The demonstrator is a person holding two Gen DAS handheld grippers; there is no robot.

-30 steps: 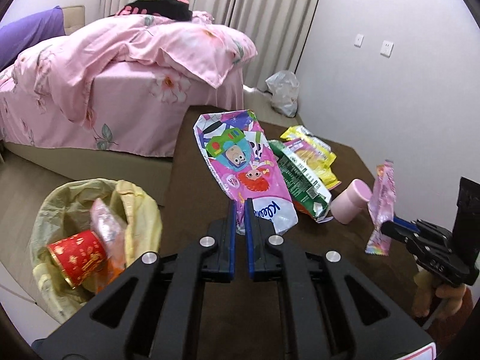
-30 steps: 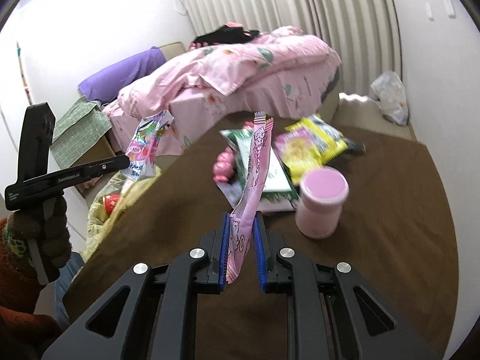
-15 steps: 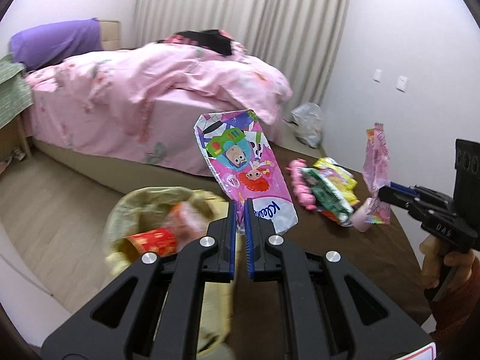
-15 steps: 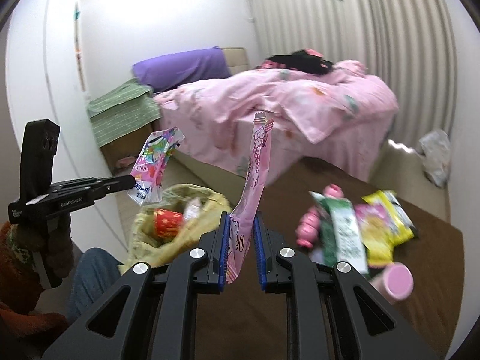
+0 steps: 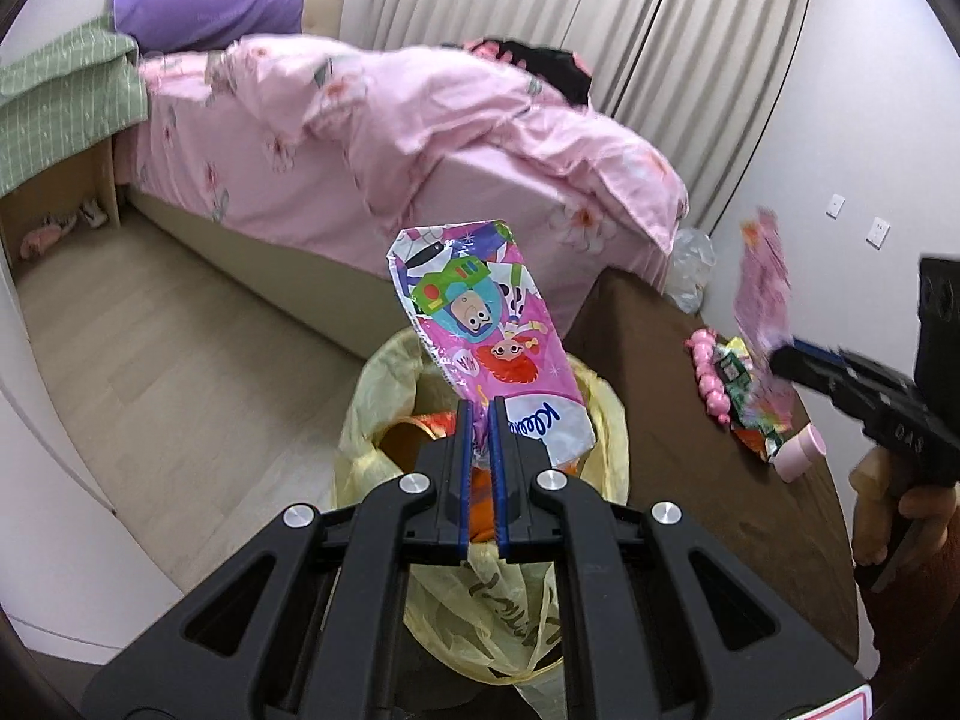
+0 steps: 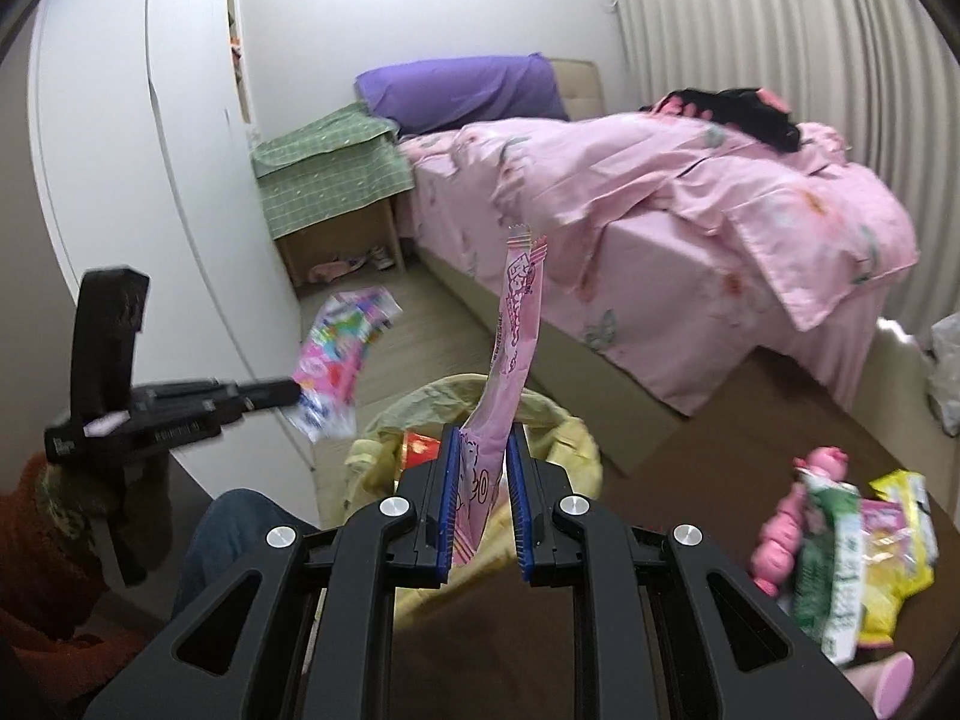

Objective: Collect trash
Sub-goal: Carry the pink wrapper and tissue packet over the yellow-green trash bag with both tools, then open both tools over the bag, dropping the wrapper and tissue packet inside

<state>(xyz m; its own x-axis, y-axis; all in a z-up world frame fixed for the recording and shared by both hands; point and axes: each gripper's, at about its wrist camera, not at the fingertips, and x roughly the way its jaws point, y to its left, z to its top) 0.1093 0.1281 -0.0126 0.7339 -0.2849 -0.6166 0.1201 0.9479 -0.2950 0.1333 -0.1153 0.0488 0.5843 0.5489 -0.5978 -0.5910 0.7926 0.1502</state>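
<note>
My left gripper [image 5: 478, 420] is shut on a pink cartoon-printed tissue packet [image 5: 486, 348], which stands up over the mouth of a yellow trash bag [image 5: 378, 402]. The right gripper [image 6: 483, 450] is shut on a long pink snack wrapper [image 6: 517, 324], also held above the yellow bag [image 6: 564, 438]. A red can [image 6: 420, 447] lies inside the bag. In the left wrist view the right gripper [image 5: 786, 357] and its wrapper [image 5: 765, 294] hover over the brown table [image 5: 660, 420]. In the right wrist view the left gripper [image 6: 294, 390] holds the tissue packet [image 6: 336, 354] left of the bag.
More litter lies on the table: a green packet [image 6: 831, 552], a yellow packet [image 6: 900, 540], a pink toy [image 6: 786, 516] and a pink cup [image 5: 801, 459]. A bed with pink bedding [image 5: 420, 138] stands beyond the bag. A person's knee [image 6: 240, 528] is beside the bag.
Both grippers have swung left, away from the table's litter, and now hang over the yellow bag. Each still grips the same item.
</note>
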